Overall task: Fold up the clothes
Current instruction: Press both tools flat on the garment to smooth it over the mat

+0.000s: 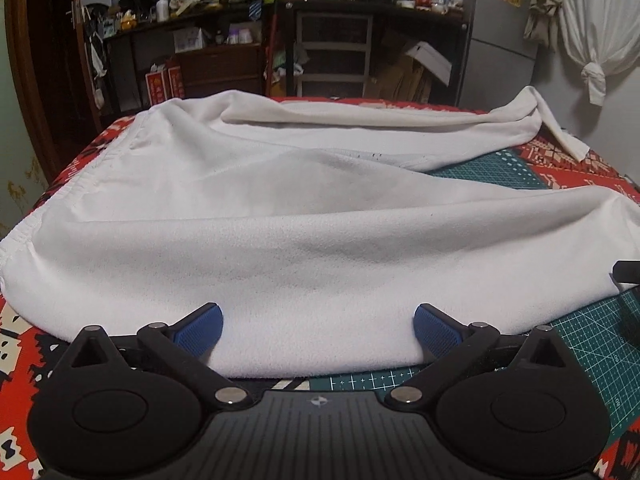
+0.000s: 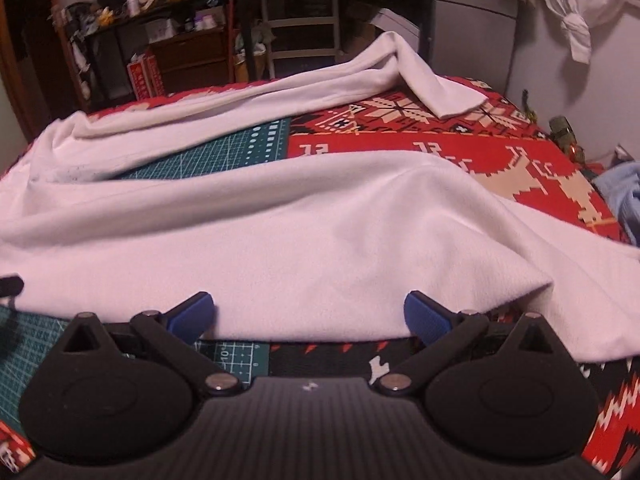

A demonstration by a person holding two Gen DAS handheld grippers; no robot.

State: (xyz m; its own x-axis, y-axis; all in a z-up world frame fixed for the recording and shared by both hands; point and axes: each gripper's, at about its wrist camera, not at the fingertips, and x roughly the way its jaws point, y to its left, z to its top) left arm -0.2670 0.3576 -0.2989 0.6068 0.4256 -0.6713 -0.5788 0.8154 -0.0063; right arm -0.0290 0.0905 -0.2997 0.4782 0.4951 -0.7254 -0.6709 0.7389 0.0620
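Observation:
White trousers [image 1: 280, 208] lie across the table, with the elastic waistband [image 1: 80, 184] at the left and both legs running right. The far leg [image 1: 360, 116] ends in a cuff [image 1: 568, 140] folded back on itself. My left gripper [image 1: 318, 320] is open wide at the near edge of the near leg, and the cloth edge lies between its blue pads [image 1: 208, 324] without being pinched. Further right along the same leg [image 2: 280, 220], my right gripper [image 2: 308, 312] is also open wide over the near edge. The far leg's cuff [image 2: 452, 100] shows at the back.
A green cutting mat [image 1: 592, 340] lies on a red patterned tablecloth [image 2: 500, 152]. Light blue cloth [image 2: 628, 196] and a small green object [image 2: 562, 132] sit at the table's right edge. Cluttered shelves [image 1: 208, 40] and a knotted white curtain [image 1: 592, 72] stand behind.

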